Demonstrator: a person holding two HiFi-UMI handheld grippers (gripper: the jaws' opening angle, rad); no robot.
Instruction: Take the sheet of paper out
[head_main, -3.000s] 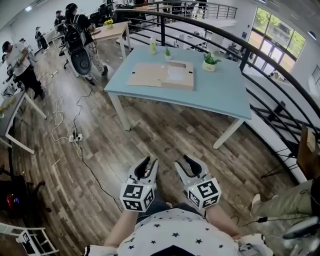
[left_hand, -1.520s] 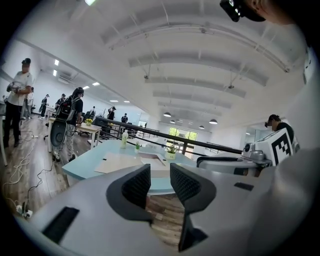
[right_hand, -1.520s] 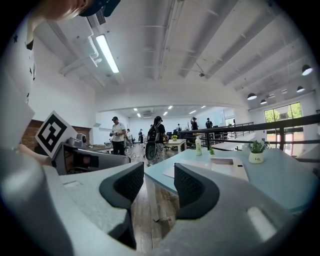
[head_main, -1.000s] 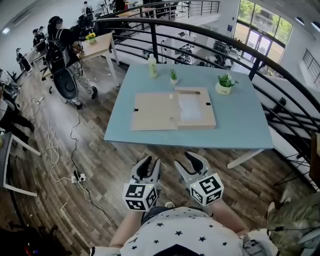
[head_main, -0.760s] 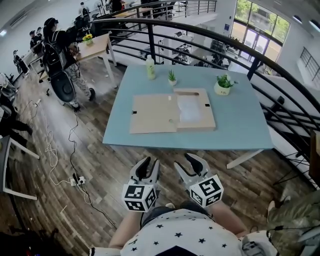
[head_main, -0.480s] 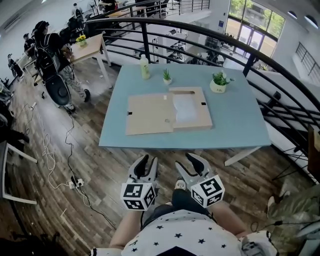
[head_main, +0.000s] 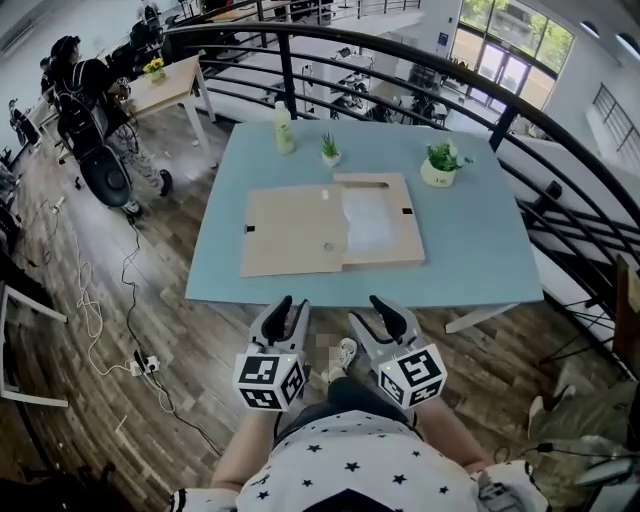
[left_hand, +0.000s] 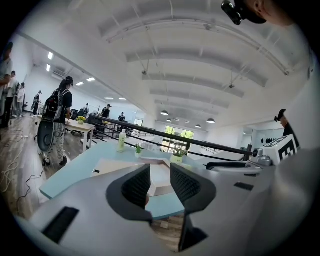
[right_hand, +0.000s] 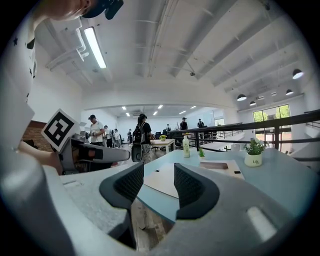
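Observation:
On the light blue table (head_main: 460, 250) lies an open brown cardboard folder (head_main: 292, 232). Its flap is spread to the left, and a white sheet of paper (head_main: 368, 217) rests in its shallow right half. My left gripper (head_main: 288, 312) and right gripper (head_main: 377, 315) hover side by side short of the table's near edge, over the wooden floor. Both are open with nothing between the jaws. The left gripper view shows its jaws (left_hand: 160, 182) aimed at the folder (left_hand: 112, 166). In the right gripper view the jaws (right_hand: 159, 187) frame the flap (right_hand: 162, 181).
A pale bottle (head_main: 284, 130), a small plant (head_main: 329, 150) and a larger plant in a white pot (head_main: 437, 165) stand along the table's far side. A black railing (head_main: 480, 95) curves behind. A person with a backpack (head_main: 85, 110) stands far left. Cables (head_main: 130, 365) lie on the floor.
The table and folder have come nearer and lower in the head view. Both grippers have moved toward the table's near edge, still open and empty.

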